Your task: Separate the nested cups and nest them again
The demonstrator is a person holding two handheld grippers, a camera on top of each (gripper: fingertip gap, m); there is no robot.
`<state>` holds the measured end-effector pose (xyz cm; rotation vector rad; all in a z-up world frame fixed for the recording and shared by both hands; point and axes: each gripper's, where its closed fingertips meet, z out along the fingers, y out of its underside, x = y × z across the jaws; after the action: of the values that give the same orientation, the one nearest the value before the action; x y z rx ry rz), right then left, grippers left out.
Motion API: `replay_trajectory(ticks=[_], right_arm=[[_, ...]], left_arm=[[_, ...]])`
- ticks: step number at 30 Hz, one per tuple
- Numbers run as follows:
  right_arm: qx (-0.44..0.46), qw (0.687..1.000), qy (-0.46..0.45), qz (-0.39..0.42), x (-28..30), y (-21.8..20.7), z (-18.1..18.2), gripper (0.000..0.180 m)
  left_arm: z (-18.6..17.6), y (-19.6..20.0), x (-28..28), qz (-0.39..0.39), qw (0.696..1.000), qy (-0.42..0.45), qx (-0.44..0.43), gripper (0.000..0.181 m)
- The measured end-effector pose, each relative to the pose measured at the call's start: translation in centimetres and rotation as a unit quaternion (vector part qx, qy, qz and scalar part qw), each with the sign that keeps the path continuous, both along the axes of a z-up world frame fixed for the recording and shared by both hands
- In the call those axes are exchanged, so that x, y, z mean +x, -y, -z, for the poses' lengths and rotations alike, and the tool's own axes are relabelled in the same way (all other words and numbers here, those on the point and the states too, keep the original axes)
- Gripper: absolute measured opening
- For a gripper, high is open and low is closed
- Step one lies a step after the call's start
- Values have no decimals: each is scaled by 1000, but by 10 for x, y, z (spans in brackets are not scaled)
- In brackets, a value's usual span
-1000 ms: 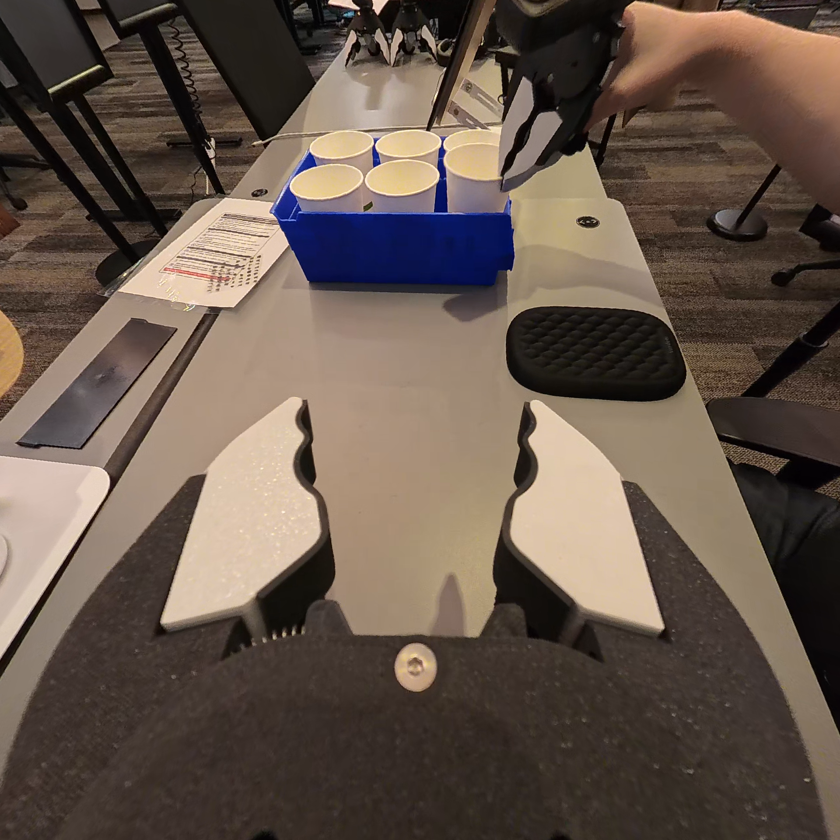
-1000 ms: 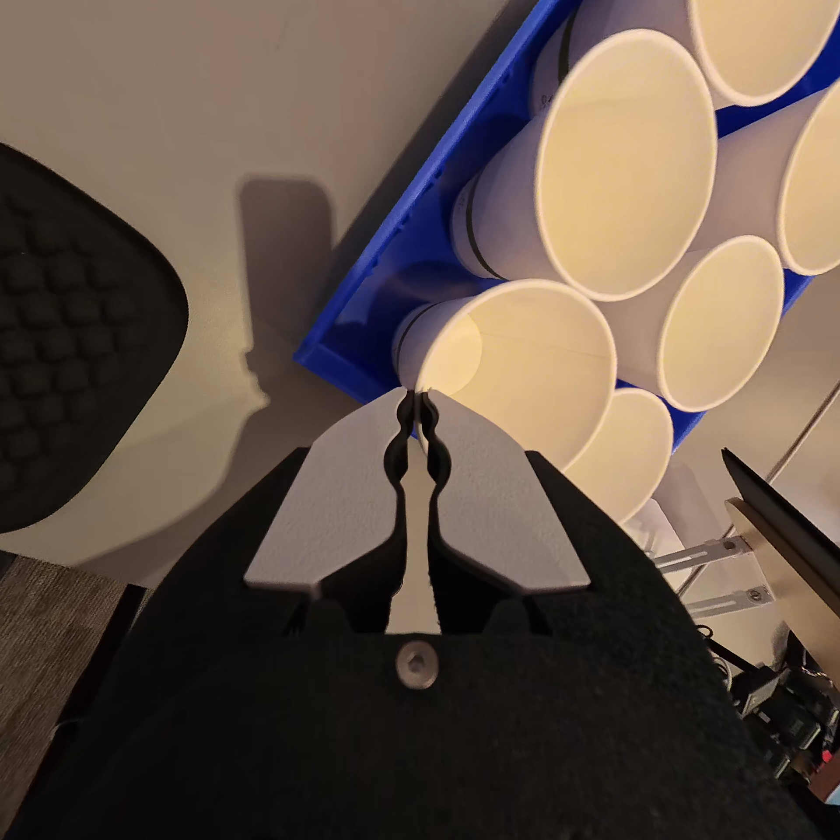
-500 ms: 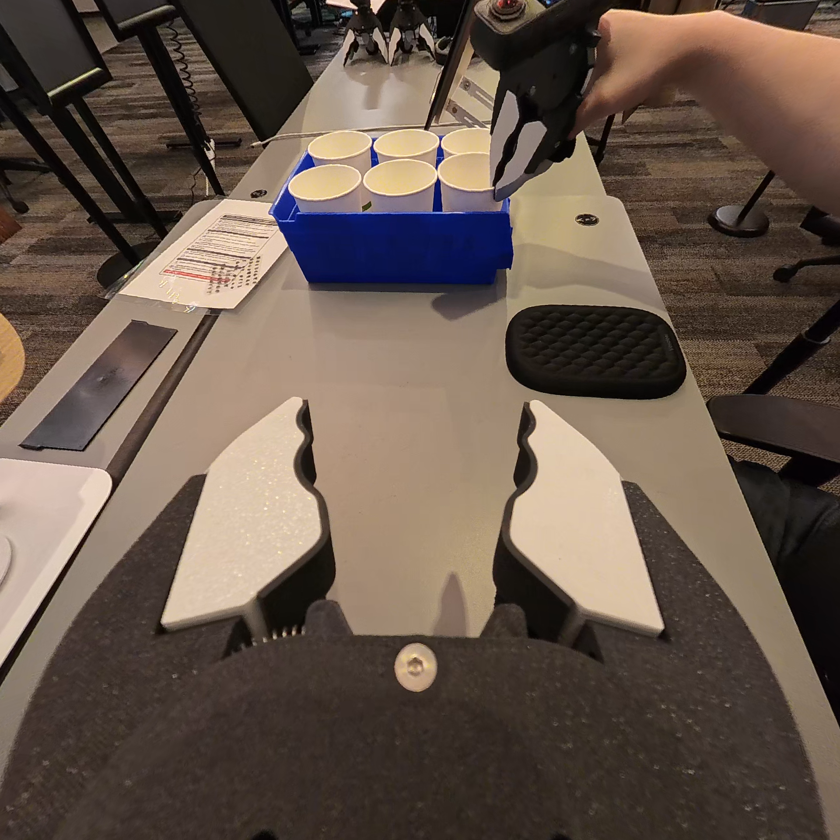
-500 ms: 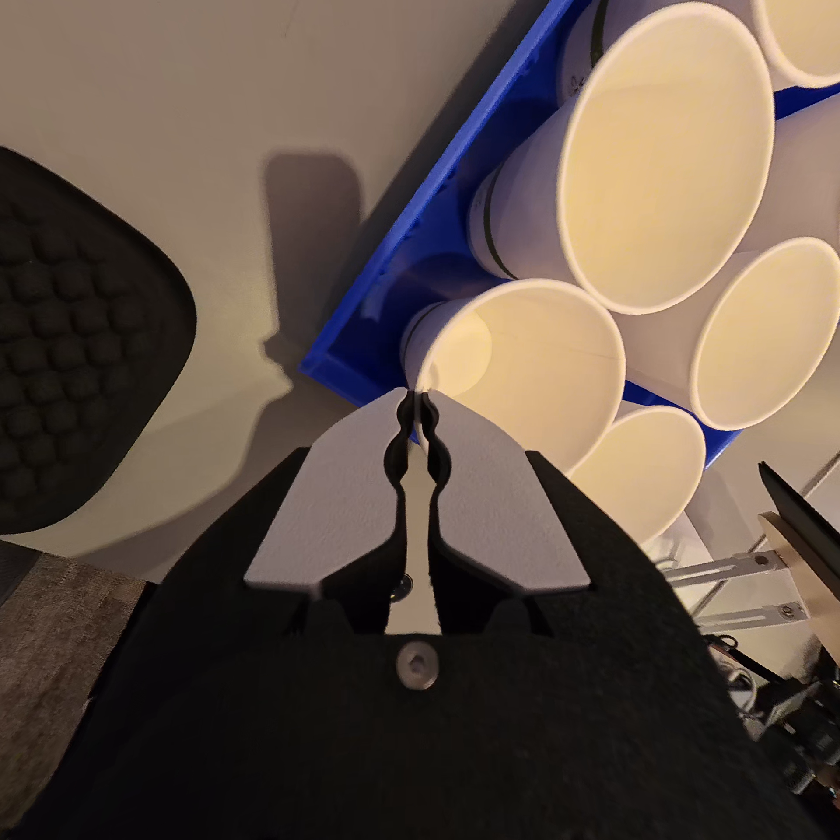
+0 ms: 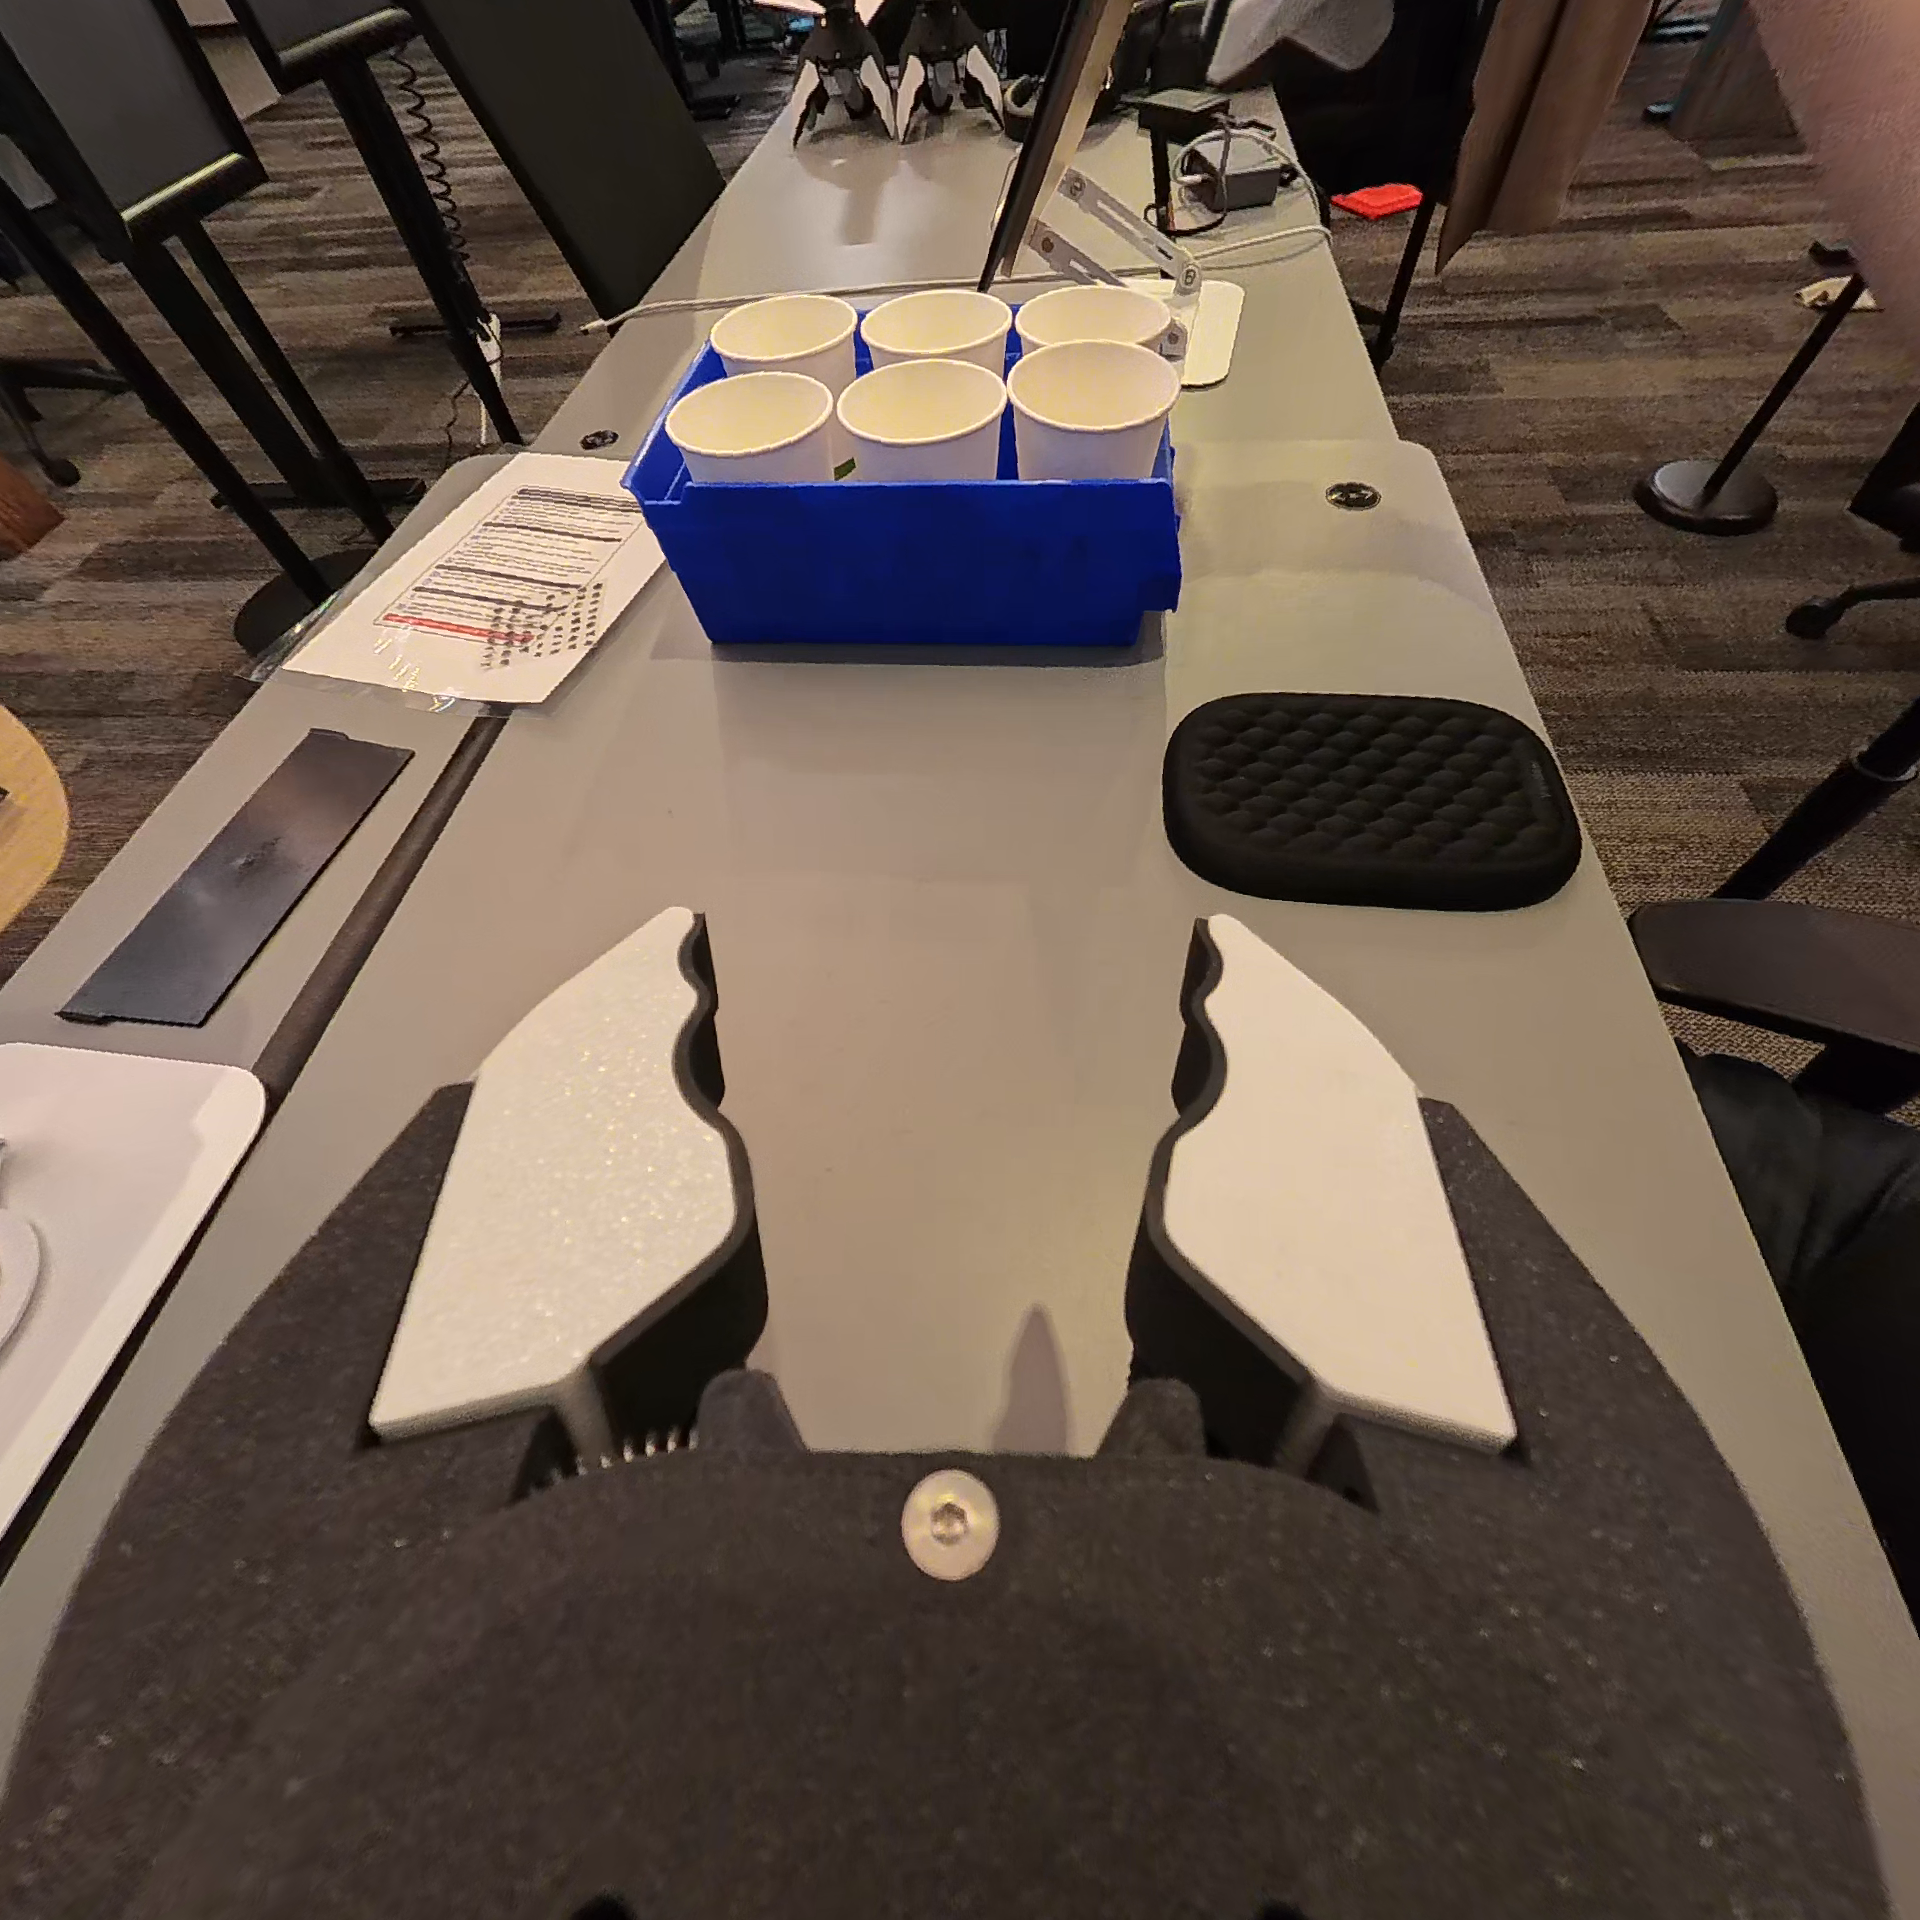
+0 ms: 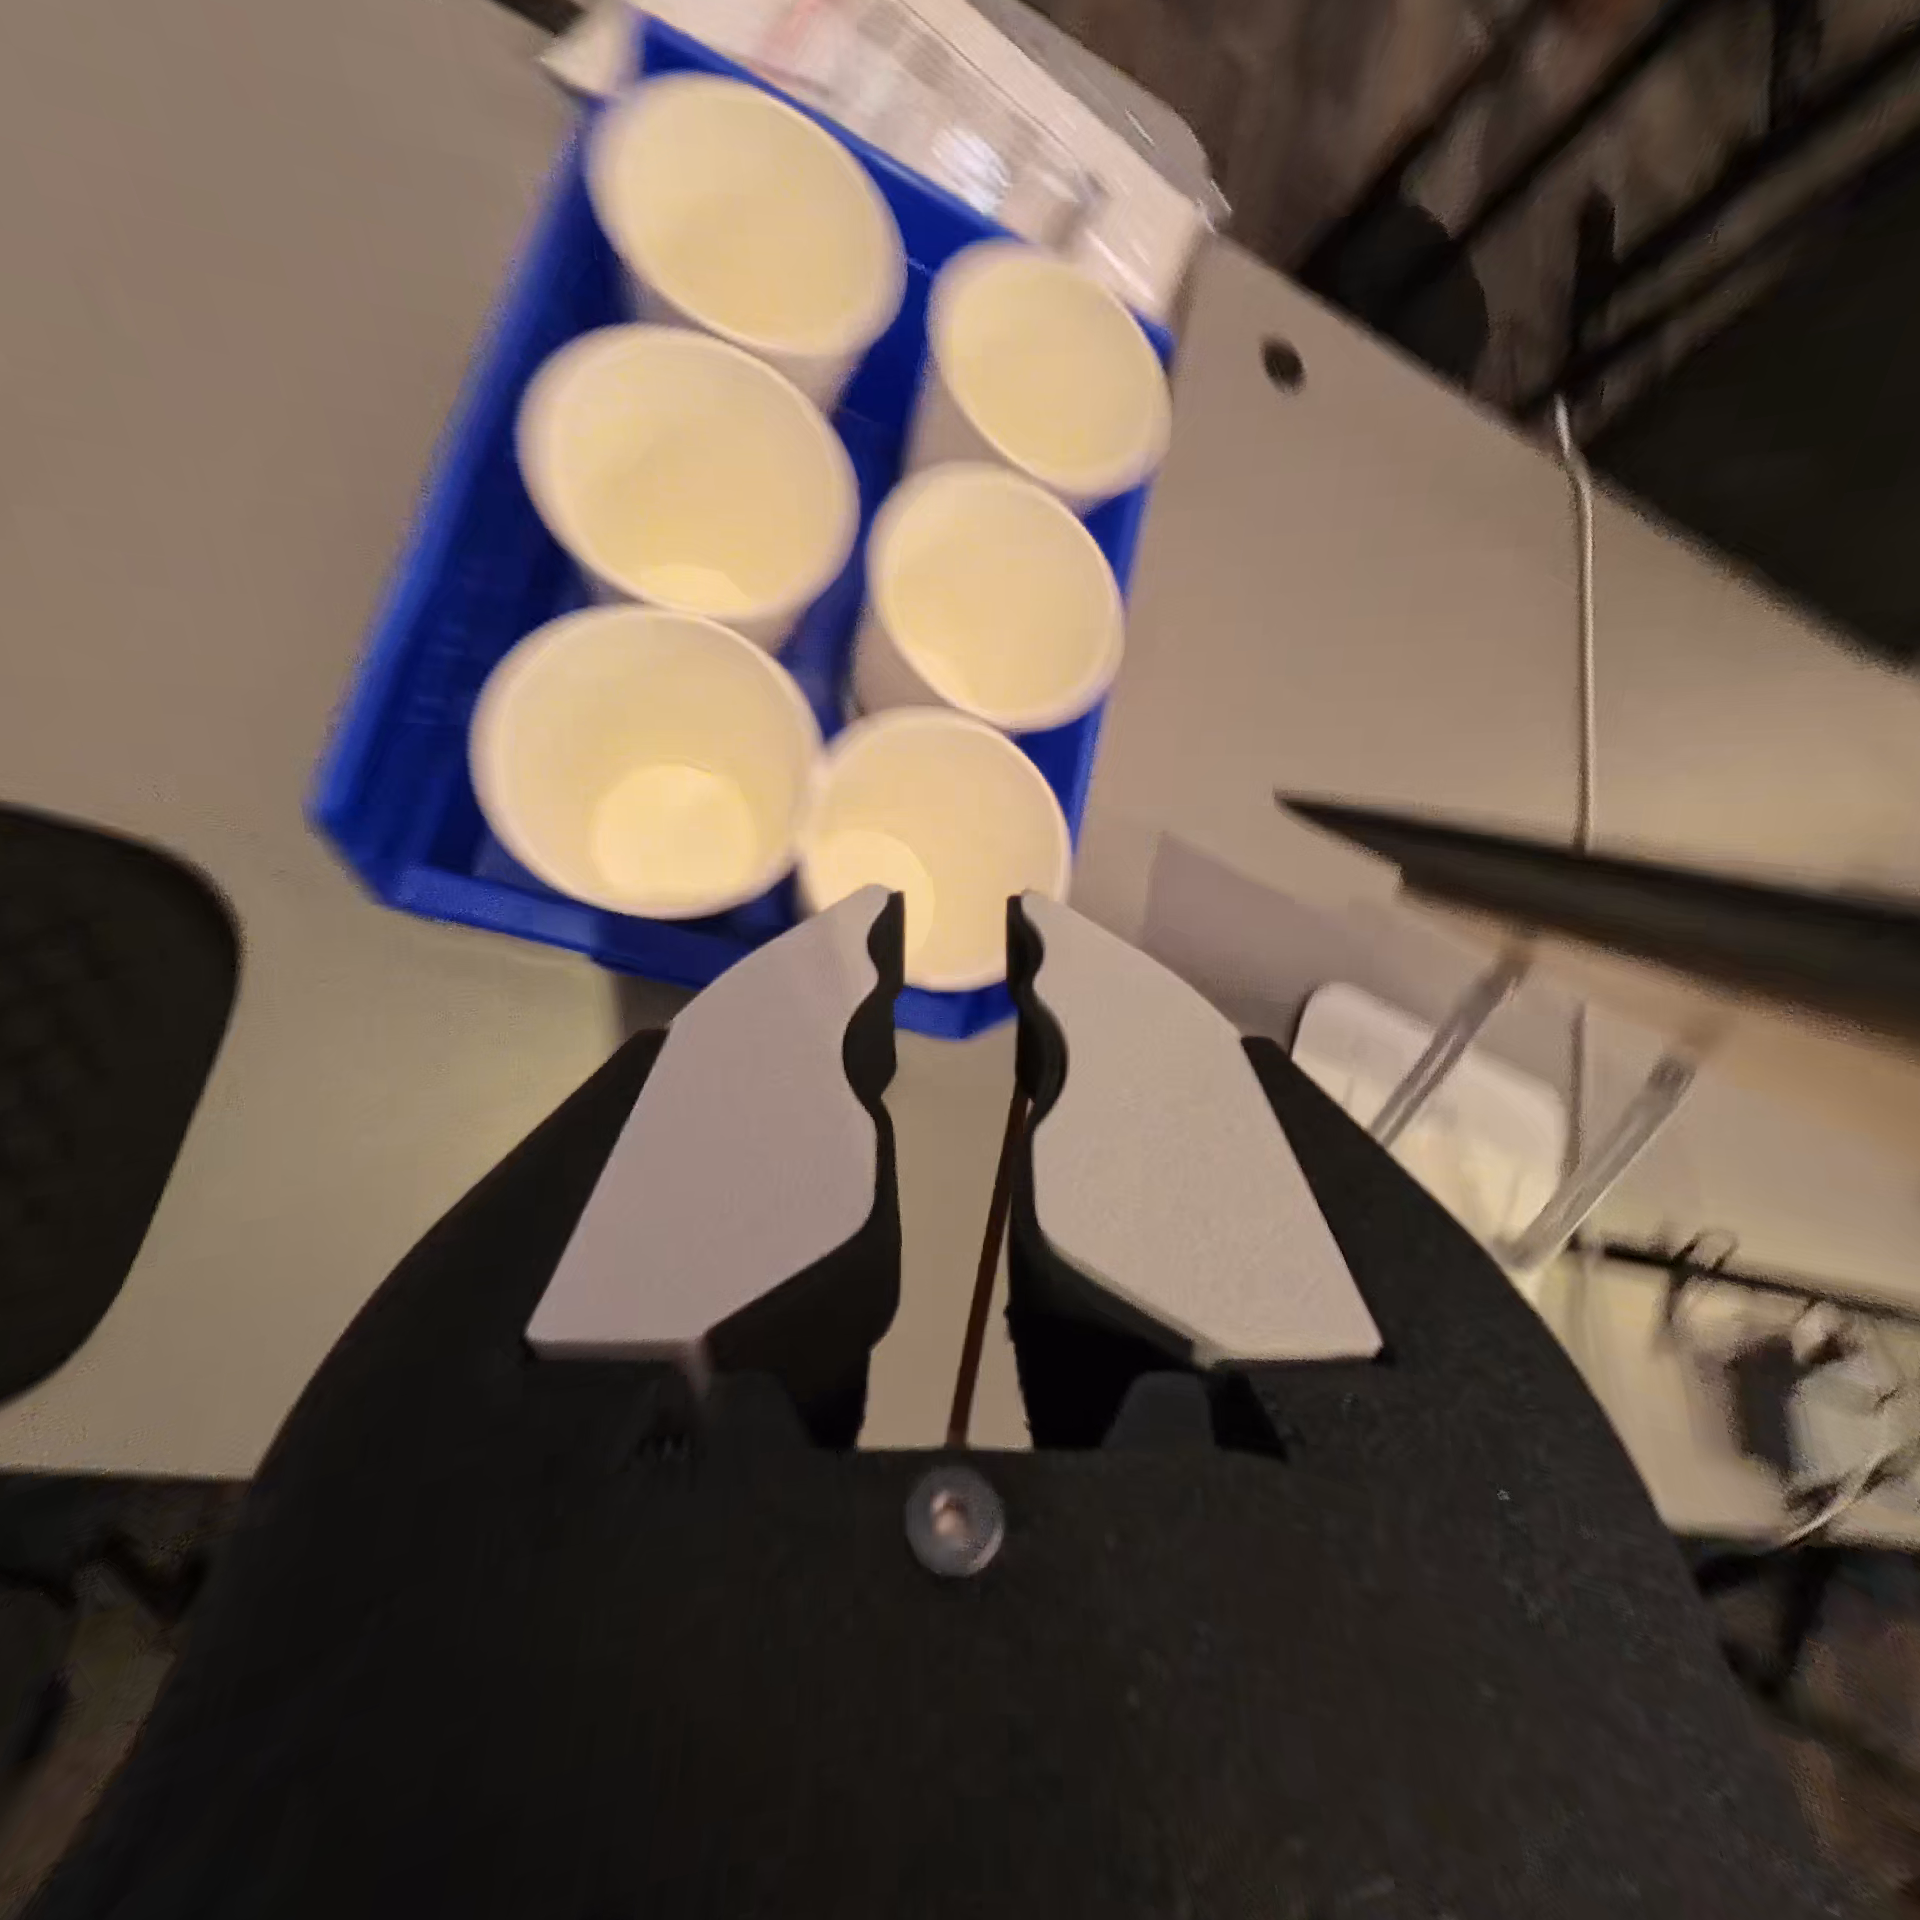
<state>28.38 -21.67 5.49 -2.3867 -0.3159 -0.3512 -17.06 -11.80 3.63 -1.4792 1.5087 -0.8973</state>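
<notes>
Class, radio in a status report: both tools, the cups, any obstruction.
Left tool open, empty, low over the table. Right tool part open, empty, above the bin. Six cups upright in the bin. Nothing in the way.

The right gripper [image 6: 951, 914], jaws slightly parted and empty, hangs above six white cups [image 6: 665, 488] in a blue bin [image 6: 416, 665].
</notes>
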Motion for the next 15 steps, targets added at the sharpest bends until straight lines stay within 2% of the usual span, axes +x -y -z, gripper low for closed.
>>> replay_trajectory(ticks=[3,8,11,15], right_arm=[[-26,992,-75,94,54,17,53,18],[-29,987,-134,87,65,14,126,20],[-11,987,-141,83,68,8,137,25],[50,982,-165,71,69,-7,131,28]], left_arm=[[5,-1,2,-3,1000,-9,4,85],[18,-6,7,-13,1000,-25,2,85],[27,-8,9,-14,999,-36,-1,85],[37,-10,12,-16,999,-50,-3,85]])
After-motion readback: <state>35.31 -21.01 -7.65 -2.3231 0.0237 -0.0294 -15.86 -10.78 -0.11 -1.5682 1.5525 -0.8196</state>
